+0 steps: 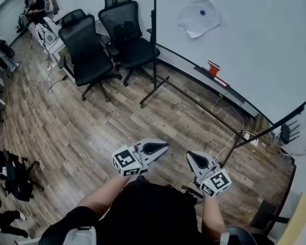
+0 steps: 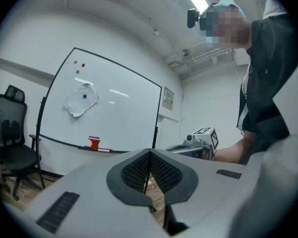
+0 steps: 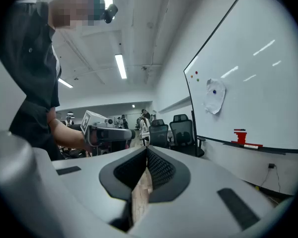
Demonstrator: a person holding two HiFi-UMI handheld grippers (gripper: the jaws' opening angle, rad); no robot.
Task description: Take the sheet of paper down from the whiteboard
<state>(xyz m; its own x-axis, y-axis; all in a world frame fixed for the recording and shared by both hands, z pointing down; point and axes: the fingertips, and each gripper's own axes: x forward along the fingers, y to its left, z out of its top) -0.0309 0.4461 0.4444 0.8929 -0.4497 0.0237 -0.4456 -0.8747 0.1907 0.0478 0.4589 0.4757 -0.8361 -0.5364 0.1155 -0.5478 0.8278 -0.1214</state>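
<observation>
White sheet of paper, crumpled, on whiteboard, far side of room; blue magnet on sheet. Left gripper and right gripper side by side, near person's body, well apart from board. Both clenched, jaws together, nothing between. Black office chairs left of board.

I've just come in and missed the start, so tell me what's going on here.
A person stands back from the whiteboard, holding a tool in each hand. The left tool and the right tool are both shut and empty, held out in front of the body. The sheet of paper hangs on the whiteboard under a blue magnet, untouched; neither tool is near it.
</observation>
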